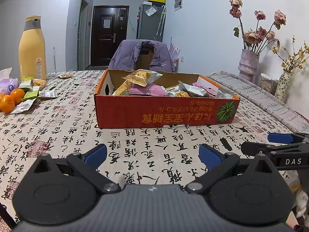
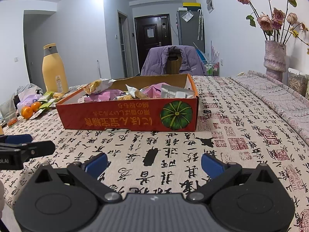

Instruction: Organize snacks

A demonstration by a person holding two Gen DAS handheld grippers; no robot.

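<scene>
A red cardboard box (image 1: 166,112) (image 2: 123,116) with a pumpkin picture stands on the table ahead of both grippers. Several wrapped snacks (image 1: 143,78) (image 2: 123,93) are piled inside it. More loose snack packets (image 1: 30,91) (image 2: 46,99) lie on the table at the far left, beside the oranges. My left gripper (image 1: 152,155) is open and empty, low over the cloth in front of the box. My right gripper (image 2: 154,163) is open and empty too, level with the box's right half. Each gripper shows at the edge of the other's view.
A tall yellow flask (image 1: 32,48) (image 2: 54,69) stands at the back left, with oranges (image 1: 11,99) (image 2: 30,110) and a purple bag (image 1: 7,85) near it. A vase of dried roses (image 1: 248,65) (image 2: 275,60) is at the right. A chair with a purple jacket (image 1: 141,55) stands behind the table.
</scene>
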